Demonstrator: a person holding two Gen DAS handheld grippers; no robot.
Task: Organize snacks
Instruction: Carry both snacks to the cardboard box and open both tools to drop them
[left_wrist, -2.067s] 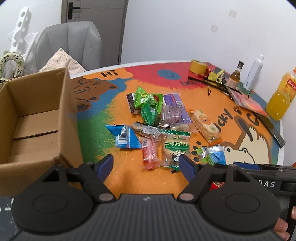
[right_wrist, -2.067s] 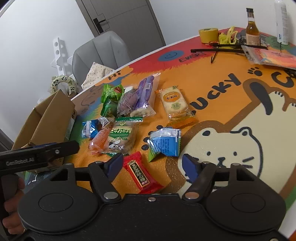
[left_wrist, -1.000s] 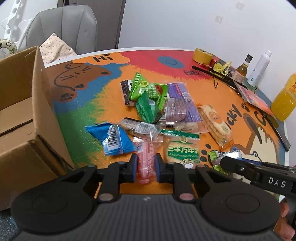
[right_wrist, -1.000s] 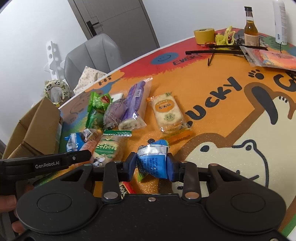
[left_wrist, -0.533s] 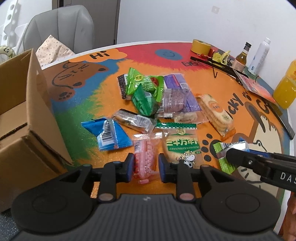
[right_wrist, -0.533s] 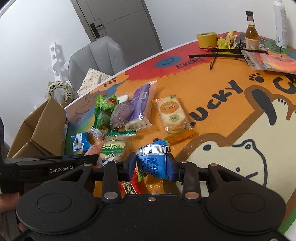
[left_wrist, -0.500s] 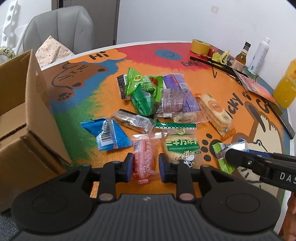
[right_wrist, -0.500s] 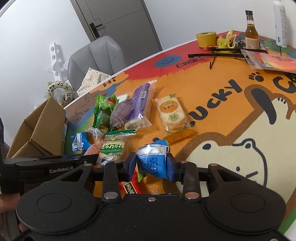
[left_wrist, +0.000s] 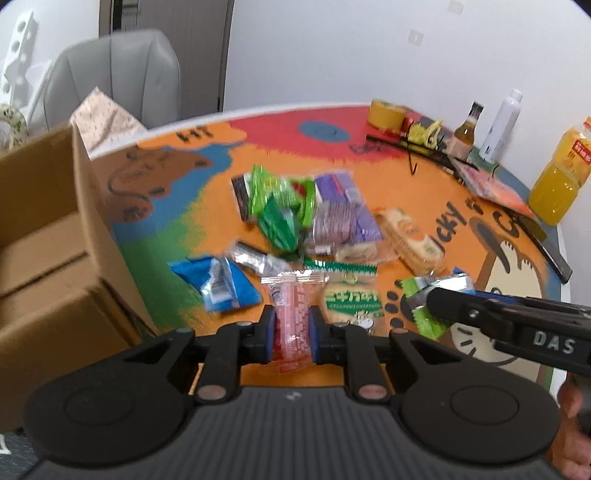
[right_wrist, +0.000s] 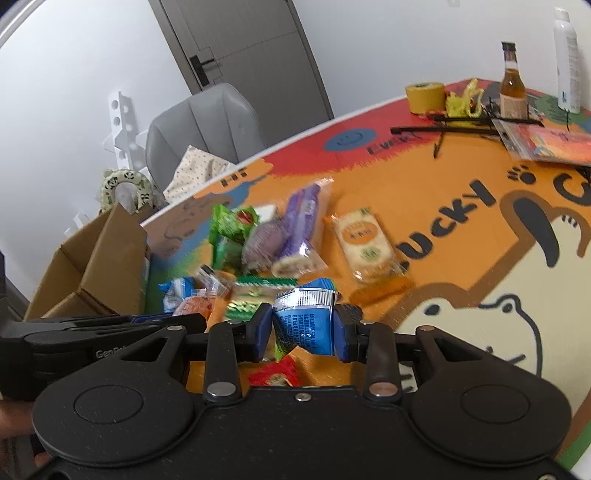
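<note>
My left gripper (left_wrist: 292, 328) is shut on a pink snack packet (left_wrist: 291, 314) and holds it above the table. My right gripper (right_wrist: 303, 328) is shut on a blue foil snack packet (right_wrist: 304, 321), lifted off the table; it also shows at the right of the left wrist view (left_wrist: 436, 291). Several other snack packets lie in a pile mid-table: green ones (left_wrist: 277, 206), purple ones (left_wrist: 340, 214), a blue one (left_wrist: 221, 288), a cracker pack (left_wrist: 410, 236). An open cardboard box (left_wrist: 48, 236) stands at the left.
A tape roll (left_wrist: 384, 112), bottles (left_wrist: 465, 133), an orange juice bottle (left_wrist: 561, 177) and a booklet (left_wrist: 491, 184) sit along the far right edge. A grey chair (left_wrist: 118, 77) stands behind the table. A red packet (right_wrist: 273, 373) lies under my right gripper.
Both grippers closed on their packets about a second ago. Since then both have lifted with the packets held, and the view is blurred by motion.
</note>
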